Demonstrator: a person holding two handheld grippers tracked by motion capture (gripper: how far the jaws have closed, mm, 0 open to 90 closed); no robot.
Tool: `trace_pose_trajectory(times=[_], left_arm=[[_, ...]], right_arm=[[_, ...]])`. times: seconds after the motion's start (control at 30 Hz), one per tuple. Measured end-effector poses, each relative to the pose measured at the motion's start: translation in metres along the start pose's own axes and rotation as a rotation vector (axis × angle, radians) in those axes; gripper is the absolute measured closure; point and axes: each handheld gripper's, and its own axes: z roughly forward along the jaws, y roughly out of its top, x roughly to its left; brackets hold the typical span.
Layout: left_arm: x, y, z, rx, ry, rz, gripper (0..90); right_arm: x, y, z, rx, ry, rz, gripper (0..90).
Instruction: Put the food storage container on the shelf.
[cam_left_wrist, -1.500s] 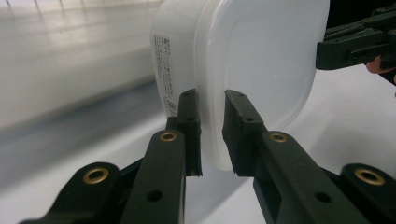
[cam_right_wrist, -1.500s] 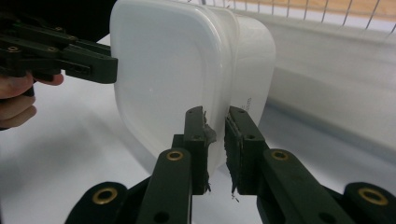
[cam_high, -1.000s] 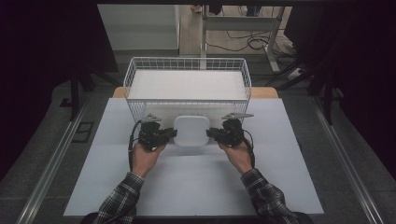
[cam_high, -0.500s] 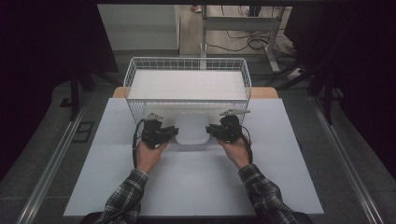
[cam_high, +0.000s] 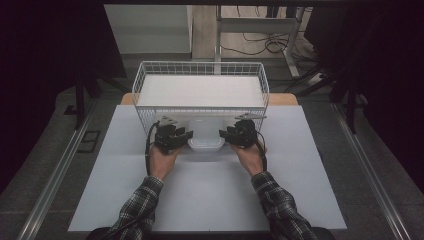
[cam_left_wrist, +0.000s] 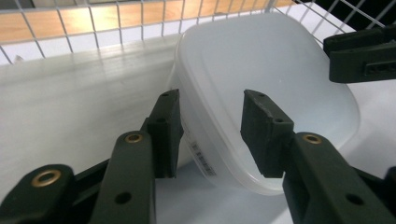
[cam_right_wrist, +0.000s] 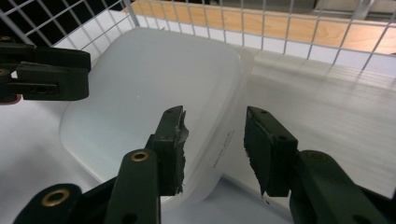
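Observation:
A translucent white plastic container (cam_high: 205, 136) rests on the white table sheet, tipped against the front wall of the wire basket (cam_high: 200, 64). My left gripper (cam_high: 187, 135) is at its left edge and my right gripper (cam_high: 223, 134) at its right edge. In the left gripper view the jaws (cam_left_wrist: 210, 100) straddle the container (cam_left_wrist: 261, 70) edge with gaps on both sides. The right gripper view shows the same: jaws (cam_right_wrist: 215, 116) apart around the container (cam_right_wrist: 149, 84) side wall. Both pairs of jaws have just been opening, and each gripper is open with the edge loosely between its jaws.
The wire basket (cam_left_wrist: 116, 18) holds a flat white slab and stands at the table's far side on a wooden strip. The white sheet (cam_high: 210, 195) stretches toward the person's plaid sleeves. Metal rails run along the floor on both sides.
The container went from held flat between the grippers to lying tipped against the basket wall, a little farther away. Both grippers' jaws have spread apart and let go of it.

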Motion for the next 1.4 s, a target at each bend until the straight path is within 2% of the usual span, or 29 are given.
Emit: trace_pose_trajectory(times=[0.1, 0.17, 0.3, 0.53, 0.7, 0.77, 0.87, 0.97, 1.07, 1.1, 1.13, 1.23, 1.4], left_arm=[[-0.001, 0.002, 0.002, -0.012, 0.028, 0.015, 54.5], [-0.002, 0.003, 0.000, -0.012, 0.023, 0.024, 53.4], [-0.004, 0.002, -0.005, -0.020, 0.007, 0.027, 46.8], [-0.009, -0.009, -0.025, -0.031, -0.065, 0.051, 25.3], [-0.013, -0.029, -0.043, -0.030, -0.105, 0.060, 12.7], [-0.013, -0.038, -0.051, -0.033, -0.131, 0.053, 11.0], [-0.017, -0.048, -0.059, -0.028, -0.120, 0.069, 8.3], [-0.023, -0.060, -0.070, -0.041, -0.111, 0.124, 5.7], [-0.030, -0.070, -0.079, -0.034, -0.081, 0.190, 4.3], [-0.030, -0.070, -0.079, -0.034, -0.081, 0.190, 3.9], [-0.033, -0.078, -0.083, -0.037, -0.079, 0.210, 3.5], [-0.035, -0.088, -0.088, -0.020, -0.067, 0.218, 3.3], [-0.037, -0.098, -0.093, -0.007, -0.067, 0.205, 3.3]], right_arm=[[-0.001, 0.002, 0.001, -0.011, -0.016, -0.002, 57.3], [-0.001, 0.003, -0.001, -0.016, -0.018, -0.012, 58.4], [-0.001, 0.005, -0.009, -0.038, 0.010, -0.027, 65.5], [0.011, -0.001, -0.026, -0.033, 0.065, -0.114, 88.0], [0.020, -0.010, -0.035, -0.021, 0.117, -0.140, 89.2], [0.025, -0.014, -0.035, -0.019, 0.132, -0.146, 89.2], [0.032, -0.019, -0.033, -0.004, 0.151, -0.157, 89.2], [0.039, -0.022, -0.028, 0.013, 0.158, -0.179, 89.2], [0.044, -0.025, -0.021, 0.029, 0.165, -0.189, 89.1], [0.044, -0.025, -0.021, 0.029, 0.165, -0.189, 89.1], [0.046, -0.027, -0.015, 0.045, 0.166, -0.188, 89.1], [0.047, -0.030, -0.006, 0.060, 0.166, -0.185, 89.2], [0.046, -0.031, 0.010, 0.076, 0.157, -0.177, 89.1]])
